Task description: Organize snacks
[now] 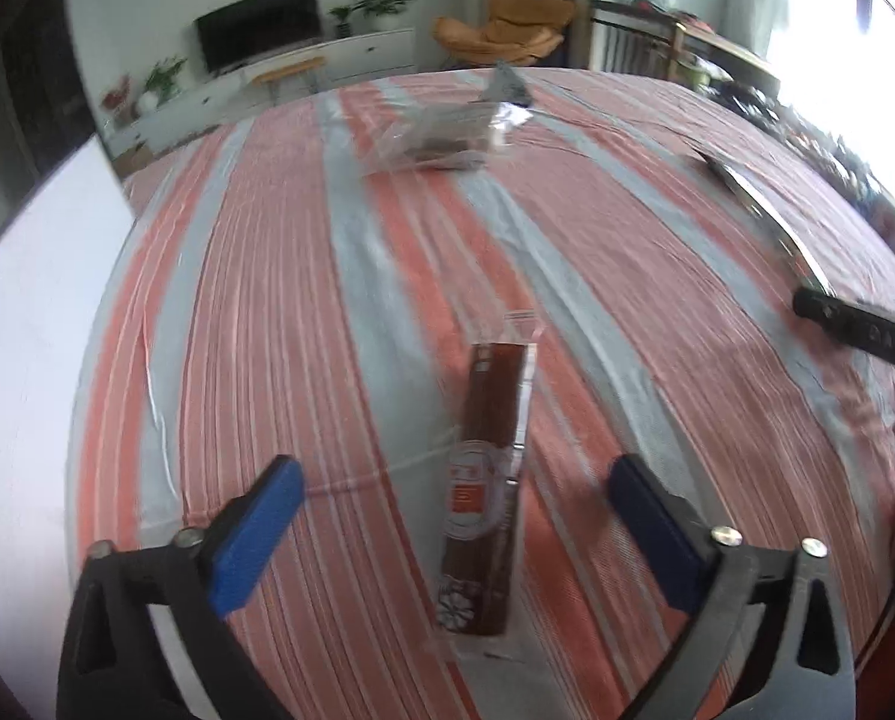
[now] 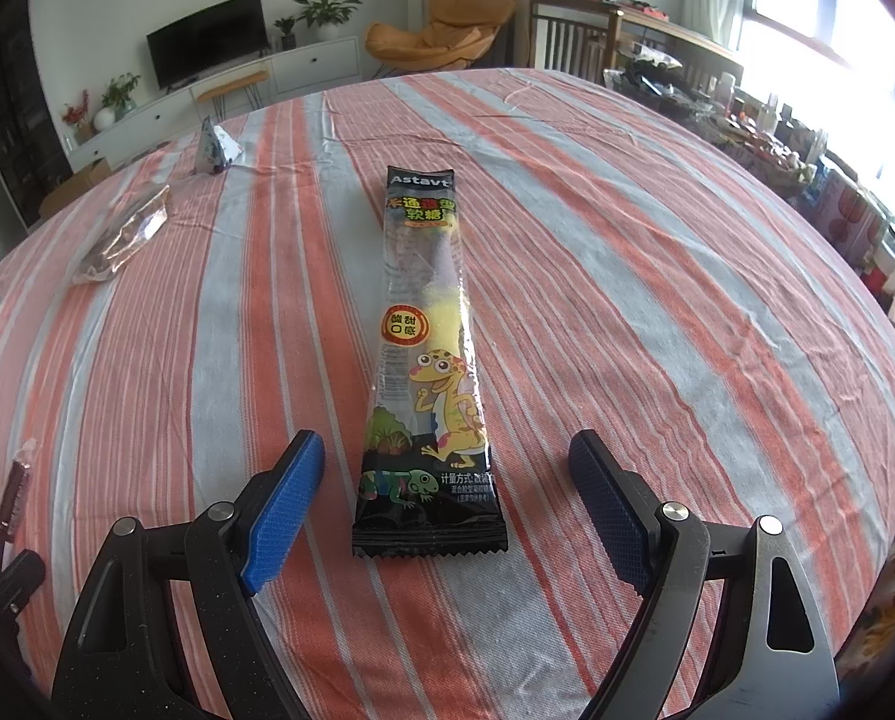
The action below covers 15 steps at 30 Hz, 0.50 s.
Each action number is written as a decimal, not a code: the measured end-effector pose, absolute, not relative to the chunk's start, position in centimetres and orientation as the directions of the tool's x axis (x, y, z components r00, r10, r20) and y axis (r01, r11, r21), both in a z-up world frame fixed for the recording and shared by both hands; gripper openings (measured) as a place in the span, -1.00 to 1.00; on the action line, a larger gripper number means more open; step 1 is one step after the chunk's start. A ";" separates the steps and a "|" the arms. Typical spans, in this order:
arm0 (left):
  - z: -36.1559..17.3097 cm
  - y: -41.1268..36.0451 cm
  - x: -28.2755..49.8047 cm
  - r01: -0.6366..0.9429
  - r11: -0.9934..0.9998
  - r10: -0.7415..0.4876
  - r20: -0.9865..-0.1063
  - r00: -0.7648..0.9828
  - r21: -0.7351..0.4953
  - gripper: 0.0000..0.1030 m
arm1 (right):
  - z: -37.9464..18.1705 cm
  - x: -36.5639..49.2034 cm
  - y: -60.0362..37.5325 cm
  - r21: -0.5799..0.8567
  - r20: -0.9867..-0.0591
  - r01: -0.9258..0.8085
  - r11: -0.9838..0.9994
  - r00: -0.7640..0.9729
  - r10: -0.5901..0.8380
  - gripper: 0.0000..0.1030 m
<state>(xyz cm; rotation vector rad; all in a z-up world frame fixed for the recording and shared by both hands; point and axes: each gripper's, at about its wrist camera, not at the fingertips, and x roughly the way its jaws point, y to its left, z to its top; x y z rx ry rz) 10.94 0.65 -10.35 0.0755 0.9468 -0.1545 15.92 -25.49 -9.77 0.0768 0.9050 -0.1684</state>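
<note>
The work surface was a table covered by a striped cloth [image 2: 627,312] in orange-red and grey bands; this cloth serves as the reference for all positions below.

Left gripper [image 1: 453,480]: the jaws stood wide apart above the cloth, and neither blue pad [image 1: 255,534] touched anything. A long narrow snack stick in a clear wrapper, dark red-brown inside [image 1: 489,480], lay flat on the cloth in the gap between the jaws, its length running away from the camera. Whether it touched either pad: it did not; cloth was visible on both sides of it.

Right gripper [image 2: 447,480]: the jaws stood wide apart, gripping nothing. A long gummy-candy packet with a black end and a yellow cartoon lizard [image 2: 429,360] lay flat on the cloth between the jaws, its serrated near edge closest to the camera, clear of both pads.

Other items on the cloth, from the right wrist view: a crumpled clear bag holding something dark [image 2: 126,234] towards the far left side; beyond it a small pyramid-shaped packet [image 2: 216,147] standing near the cloth's far edge. The snack stick appeared at the left margin of that view, beside part of the left gripper.

Left wrist view was blurred.
</note>
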 end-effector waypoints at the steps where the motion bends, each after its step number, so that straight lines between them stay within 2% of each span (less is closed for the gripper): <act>1: -10.3 0.6 11.1 0.168 0.986 -0.094 -0.814 0.573 0.005 1.00 | -9.8 15.9 -25.5 -0.004 -0.788 0.178 0.984 0.606 -0.113 0.67; 15: -10.5 0.3 10.9 0.165 0.986 -0.091 -0.809 0.580 0.007 1.00 | -9.8 15.9 -25.5 -0.004 -0.788 0.178 0.984 0.606 -0.113 0.67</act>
